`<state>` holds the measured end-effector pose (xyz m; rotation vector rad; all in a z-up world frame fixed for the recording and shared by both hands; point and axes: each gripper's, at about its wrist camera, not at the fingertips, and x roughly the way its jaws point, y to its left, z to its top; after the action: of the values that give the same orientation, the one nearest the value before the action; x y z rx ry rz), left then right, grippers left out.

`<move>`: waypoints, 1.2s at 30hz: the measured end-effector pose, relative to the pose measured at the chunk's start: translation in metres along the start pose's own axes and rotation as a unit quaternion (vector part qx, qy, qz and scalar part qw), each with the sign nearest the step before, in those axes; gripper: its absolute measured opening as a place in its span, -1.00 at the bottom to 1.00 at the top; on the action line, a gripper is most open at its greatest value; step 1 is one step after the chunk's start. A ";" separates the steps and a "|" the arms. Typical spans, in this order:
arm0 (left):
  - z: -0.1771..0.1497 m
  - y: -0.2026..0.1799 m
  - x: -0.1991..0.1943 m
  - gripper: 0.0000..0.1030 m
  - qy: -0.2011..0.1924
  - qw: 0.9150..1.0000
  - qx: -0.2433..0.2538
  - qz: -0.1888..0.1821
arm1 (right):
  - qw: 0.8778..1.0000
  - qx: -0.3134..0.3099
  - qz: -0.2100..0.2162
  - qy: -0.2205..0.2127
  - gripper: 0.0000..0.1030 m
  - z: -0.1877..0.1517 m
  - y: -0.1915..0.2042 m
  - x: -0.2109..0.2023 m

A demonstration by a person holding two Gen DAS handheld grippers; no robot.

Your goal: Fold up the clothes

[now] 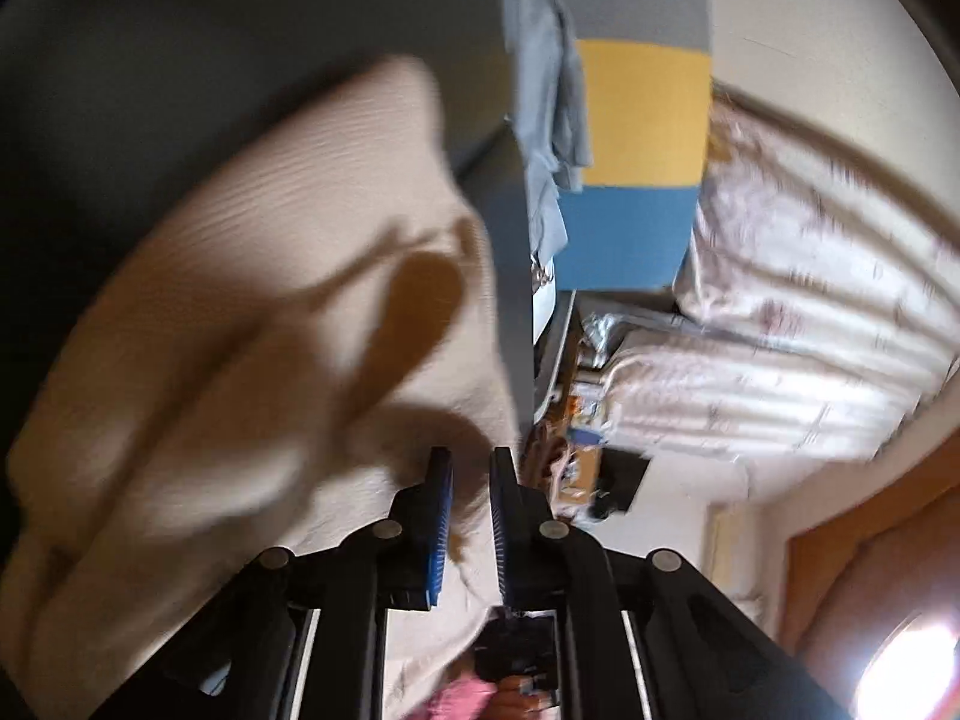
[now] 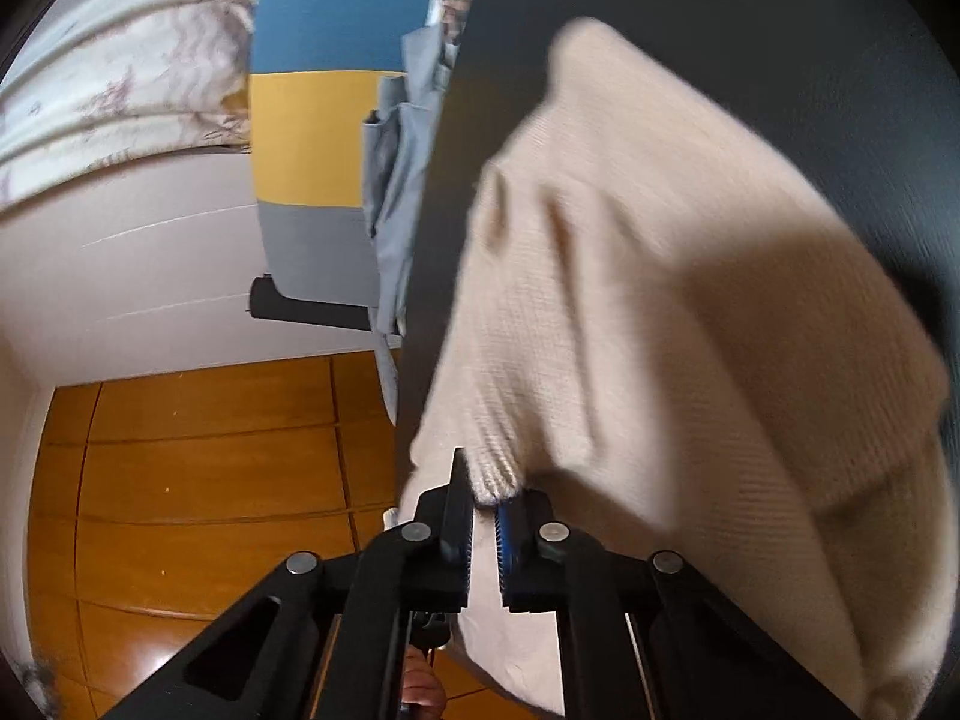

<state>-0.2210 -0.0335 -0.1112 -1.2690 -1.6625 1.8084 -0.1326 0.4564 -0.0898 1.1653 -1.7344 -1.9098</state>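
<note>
A beige knit sweater (image 1: pixel 270 300) lies bunched on a dark table (image 1: pixel 180 30). The picture is blurred. My left gripper (image 1: pixel 471 456) has its blue-padded jaws close together at the sweater's edge, with beige cloth in the narrow gap. In the right wrist view the same sweater (image 2: pixel 660 330) spreads over the dark table (image 2: pixel 780 30) and hangs over its edge. My right gripper (image 2: pixel 489 483) is shut on the sweater's ribbed hem (image 2: pixel 495 474), which bulges out between the jaws.
A grey garment (image 2: pixel 402 180) hangs at the table's edge. Behind it stands a blue, yellow and grey panel (image 2: pixel 318 138), then a pale patterned curtain (image 2: pixel 120 60). Wooden floor (image 2: pixel 180 480) lies below. A hand (image 2: pixel 423 696) holds the right gripper.
</note>
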 end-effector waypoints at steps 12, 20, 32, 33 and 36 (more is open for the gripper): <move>0.007 -0.018 -0.033 -0.65 -0.137 0.976 0.152 0.071 | 0.972 -0.180 -0.076 -0.133 0.44 0.021 0.054 -0.011; -0.064 -0.041 0.012 -0.64 -0.048 0.916 0.358 0.176 | 0.840 -0.444 -0.293 -0.105 -0.04 -0.070 0.091 0.034; -0.016 -0.038 -0.017 -0.71 -0.170 0.895 0.303 0.280 | 0.816 -0.472 -0.322 -0.087 0.06 -0.082 0.070 0.065; -0.019 -0.034 -0.026 -0.71 -0.173 0.899 0.299 0.269 | 0.817 -0.472 -0.320 -0.089 0.08 -0.082 0.070 0.066; -0.032 -0.028 -0.054 -0.68 -0.219 0.889 0.289 0.280 | 0.817 -0.472 -0.318 -0.095 0.10 -0.081 0.070 0.068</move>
<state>-0.1749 -0.0496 -0.0624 -1.1755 -0.8057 2.8270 -0.1354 0.3382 -0.0429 1.1830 -0.1994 -2.7961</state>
